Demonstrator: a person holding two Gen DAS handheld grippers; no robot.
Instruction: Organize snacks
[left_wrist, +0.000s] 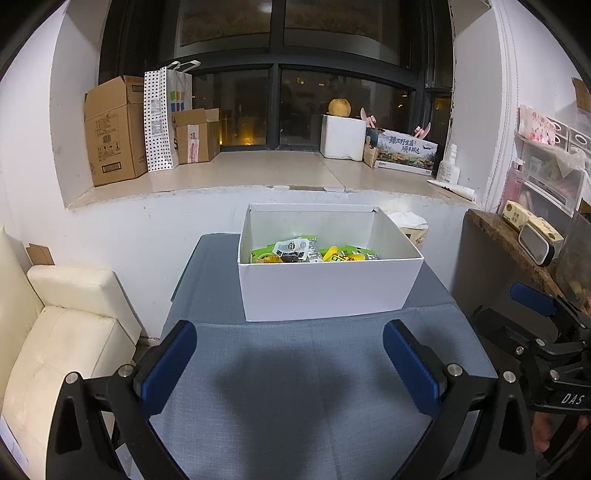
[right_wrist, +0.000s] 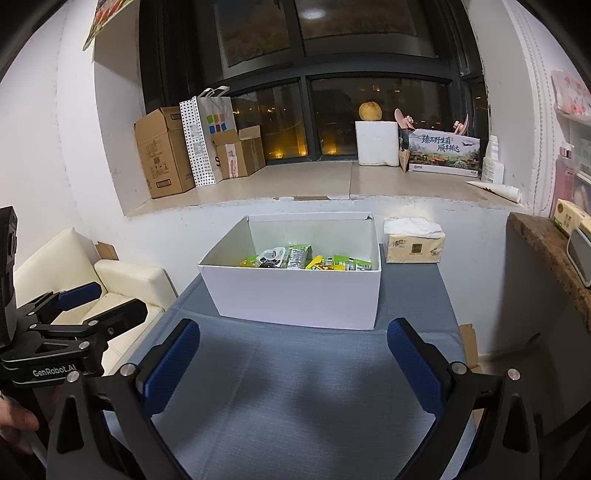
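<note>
A: With both tools hovering over the blue cloth (left_wrist: 295, 369), I see my left gripper (left_wrist: 290, 365) spread wide, empty.
B: And the other?
A: My right gripper (right_wrist: 293, 365) is likewise released. The white box (right_wrist: 295, 295) sits at twelve o'clock, snack packets (right_wrist: 306, 260) inside; tissue pack (right_wrist: 413, 242) at one o'clock.

Snack packets (left_wrist: 314, 252) fill the white box (left_wrist: 328, 288) beyond the left gripper's (left_wrist: 290, 365) spread fingers (left_wrist: 168, 365).

snacks (left_wrist: 314, 253) | lower parts hidden behind white box (left_wrist: 325, 291) wall (labels too small); tissue pack (left_wrist: 412, 225) | mostly hidden
</note>
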